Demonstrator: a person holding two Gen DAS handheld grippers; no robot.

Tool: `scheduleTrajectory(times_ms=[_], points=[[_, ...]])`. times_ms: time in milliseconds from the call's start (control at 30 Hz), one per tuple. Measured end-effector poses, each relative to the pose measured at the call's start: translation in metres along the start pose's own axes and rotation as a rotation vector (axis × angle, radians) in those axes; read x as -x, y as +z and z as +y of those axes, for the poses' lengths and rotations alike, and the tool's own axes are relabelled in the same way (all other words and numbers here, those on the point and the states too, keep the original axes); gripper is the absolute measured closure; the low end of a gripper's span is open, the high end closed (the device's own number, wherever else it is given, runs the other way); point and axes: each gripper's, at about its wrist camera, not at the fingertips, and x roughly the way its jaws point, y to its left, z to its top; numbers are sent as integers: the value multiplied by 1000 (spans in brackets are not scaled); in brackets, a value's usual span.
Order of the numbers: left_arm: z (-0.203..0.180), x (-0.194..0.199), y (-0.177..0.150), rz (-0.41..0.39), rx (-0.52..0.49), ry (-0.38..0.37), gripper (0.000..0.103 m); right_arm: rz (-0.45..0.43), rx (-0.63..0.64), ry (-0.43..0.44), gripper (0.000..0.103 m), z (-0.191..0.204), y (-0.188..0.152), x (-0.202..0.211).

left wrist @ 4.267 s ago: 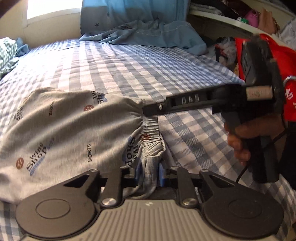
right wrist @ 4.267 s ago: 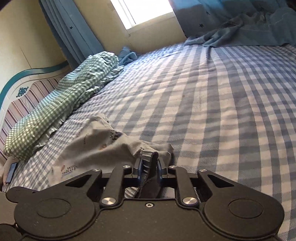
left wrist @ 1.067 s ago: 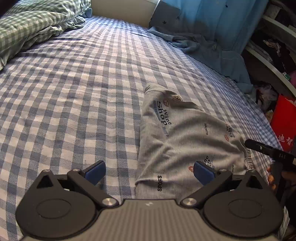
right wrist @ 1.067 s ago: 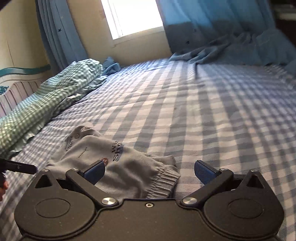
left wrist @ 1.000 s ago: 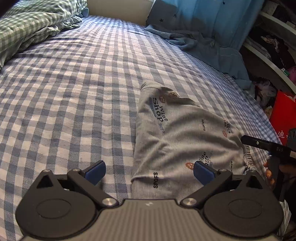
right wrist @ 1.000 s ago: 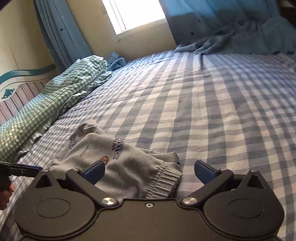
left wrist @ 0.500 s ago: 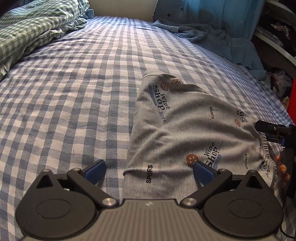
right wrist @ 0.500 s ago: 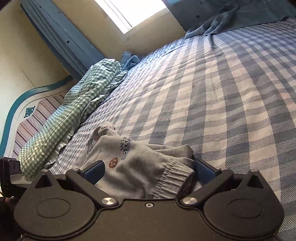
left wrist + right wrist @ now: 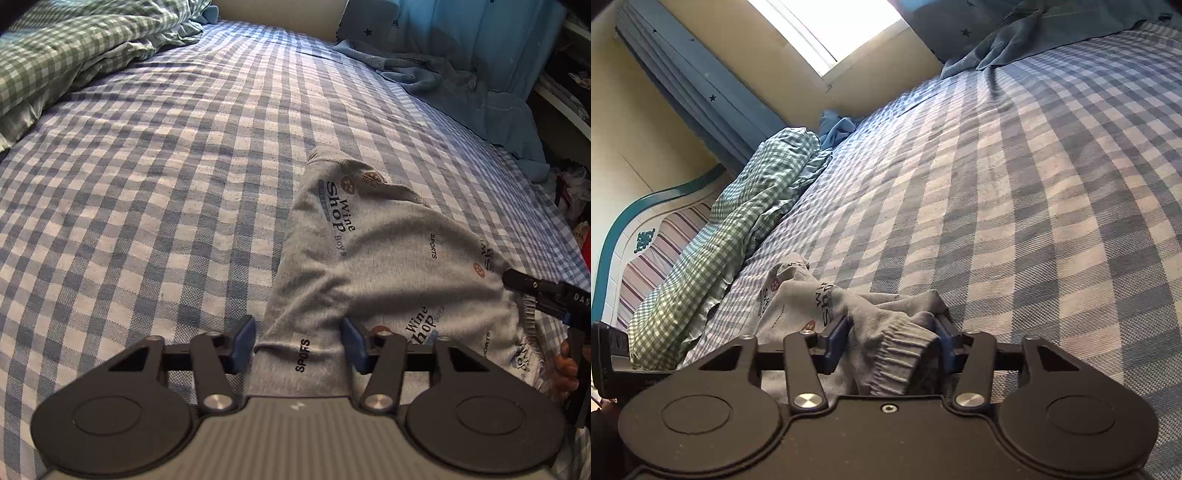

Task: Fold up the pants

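At the near edge of the blue-and-white checked bed sheet (image 9: 155, 206), the left gripper (image 9: 299, 345) straddles the near left edge of the grey printed cotton pants (image 9: 373, 266); its jaws are closing, the fabric between the blue pads but not yet visibly pinched. To the right, the right gripper (image 9: 892, 345) is closing on the bunched, ribbed elastic waistband (image 9: 897, 356), which already fills the gap between its pads and looks lightly squeezed. Taking two points along the near side probably lets both hands lift that edge together and carry it over for the next fold. The pants lie already partly folded into a narrow strip running away from the grippers, their far end slightly raised. Further off, a rumpled green checked quilt (image 9: 66, 48) lies to the left and a heap of blue cloth (image 9: 454, 85) at the far right.
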Motion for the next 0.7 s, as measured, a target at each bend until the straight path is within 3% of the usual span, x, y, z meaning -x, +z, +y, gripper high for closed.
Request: scheduleTrajectory(times_ms=[167,300,700], points=[[-12,5,6,18,16,43,88,-4,27,-15,76,6,1,3],[-29,14,15,7,15,95,91,-28,111,-9,83,24,11,11],[-80,22,65,-175,-52,128,92,-93,332,92,84,45,96,7]])
